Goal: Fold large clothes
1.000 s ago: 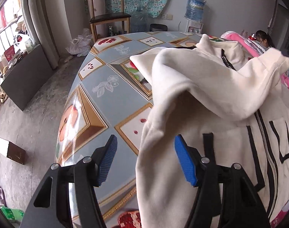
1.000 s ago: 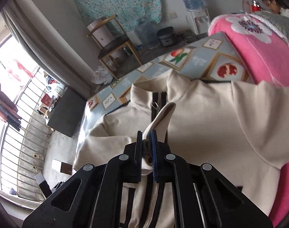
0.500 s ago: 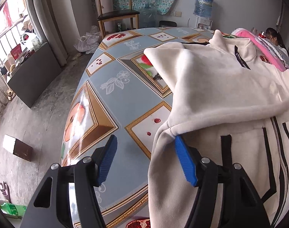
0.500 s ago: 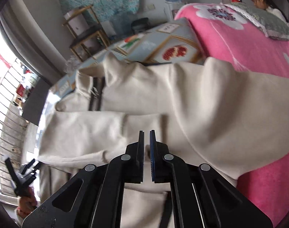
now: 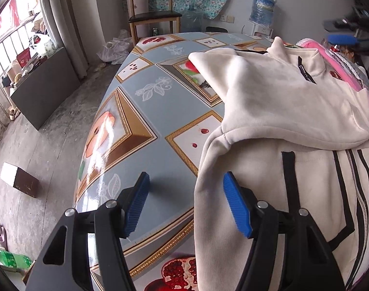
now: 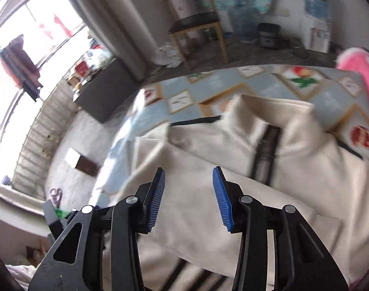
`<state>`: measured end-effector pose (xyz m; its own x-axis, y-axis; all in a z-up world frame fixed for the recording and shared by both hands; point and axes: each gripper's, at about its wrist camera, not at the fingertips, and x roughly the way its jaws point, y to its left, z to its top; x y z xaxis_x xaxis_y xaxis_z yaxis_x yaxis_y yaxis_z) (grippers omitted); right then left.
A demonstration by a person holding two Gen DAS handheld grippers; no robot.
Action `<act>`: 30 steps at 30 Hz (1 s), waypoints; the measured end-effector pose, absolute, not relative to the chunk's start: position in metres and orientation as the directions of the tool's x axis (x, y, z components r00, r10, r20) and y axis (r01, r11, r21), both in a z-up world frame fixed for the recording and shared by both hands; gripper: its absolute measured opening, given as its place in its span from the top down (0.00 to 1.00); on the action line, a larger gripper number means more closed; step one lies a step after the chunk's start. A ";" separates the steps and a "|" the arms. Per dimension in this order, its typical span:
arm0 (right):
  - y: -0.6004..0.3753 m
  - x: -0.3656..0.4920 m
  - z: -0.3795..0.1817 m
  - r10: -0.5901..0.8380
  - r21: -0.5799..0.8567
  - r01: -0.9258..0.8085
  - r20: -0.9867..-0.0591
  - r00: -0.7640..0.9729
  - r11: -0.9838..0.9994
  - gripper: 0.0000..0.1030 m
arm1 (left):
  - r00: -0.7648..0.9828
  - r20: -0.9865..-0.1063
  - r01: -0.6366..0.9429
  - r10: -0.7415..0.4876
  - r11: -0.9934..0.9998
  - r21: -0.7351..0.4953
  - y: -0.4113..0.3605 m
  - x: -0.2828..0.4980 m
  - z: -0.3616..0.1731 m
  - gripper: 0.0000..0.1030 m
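Observation:
A cream zip jacket with black stripes (image 5: 281, 111) lies on the patterned table (image 5: 145, 121), one sleeve folded across its chest. My left gripper (image 5: 186, 206) is open and empty, low at the jacket's left edge, its right finger against the cloth. My right gripper (image 6: 188, 196) is open and empty, above the jacket (image 6: 208, 169), near the folded sleeve and the collar. The right gripper also shows blurred at the top right of the left wrist view (image 5: 347, 36).
A pink blanket (image 6: 361, 65) lies at the table's right side. A wooden chair (image 5: 152, 19) and a water dispenser (image 5: 263, 12) stand beyond the table. A dark cabinet (image 5: 43, 89) and a small box (image 5: 19, 179) are on the floor at the left.
My right gripper let go of the sleeve cuff, laid the sleeve across the chest, opened and lifted away. My left gripper stayed open at the jacket's left edge.

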<state>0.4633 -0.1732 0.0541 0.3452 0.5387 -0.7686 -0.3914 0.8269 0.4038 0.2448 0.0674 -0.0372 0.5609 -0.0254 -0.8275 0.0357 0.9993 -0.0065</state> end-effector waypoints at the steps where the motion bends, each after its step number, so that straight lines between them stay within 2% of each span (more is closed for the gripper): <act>1: -0.144 0.477 0.050 0.551 0.403 -0.431 -0.777 0.306 0.808 0.59 | 0.564 -0.826 0.027 -0.025 1.000 -0.012 0.069 0.244 -0.037 0.40; 5: -0.065 0.523 0.026 0.570 0.427 -0.510 -0.806 0.160 0.747 0.59 | 0.580 -0.814 -0.002 -0.009 1.000 -0.013 0.072 0.238 -0.037 0.40; 9: -0.020 0.556 -0.009 0.490 0.385 -0.525 -0.869 0.072 0.759 0.59 | 0.598 -0.802 -0.010 -0.006 1.000 -0.016 0.074 0.231 -0.037 0.49; 15: -0.003 0.568 -0.034 0.393 0.330 -0.535 -0.920 0.004 0.778 0.59 | 0.616 -0.786 0.009 -0.049 0.998 -0.055 0.072 0.228 -0.036 0.65; 21: 0.005 0.551 -0.025 0.333 0.283 -0.621 -0.942 -0.037 0.731 0.60 | 0.625 -0.778 0.034 -0.065 0.998 -0.056 0.070 0.233 -0.038 0.71; 24: 0.009 0.553 -0.026 0.290 0.224 -0.641 -0.957 -0.002 0.734 0.70 | 0.633 -0.771 0.040 -0.069 0.998 -0.056 0.070 0.235 -0.039 0.74; 26: 0.014 0.555 -0.031 0.266 0.201 -0.654 -0.964 0.001 0.729 0.91 | 0.634 -0.769 0.049 -0.077 0.997 -0.059 0.069 0.236 -0.039 0.80; 28: 0.020 0.549 -0.030 0.267 0.176 -0.687 -0.963 0.027 0.705 0.95 | 0.632 -0.769 0.064 -0.093 0.996 -0.068 0.067 0.236 -0.039 0.91; 30: 0.019 0.548 -0.017 0.319 0.198 -0.690 -0.946 0.050 0.696 0.96 | 0.636 -0.767 0.069 -0.083 0.996 -0.051 0.063 0.234 -0.039 0.92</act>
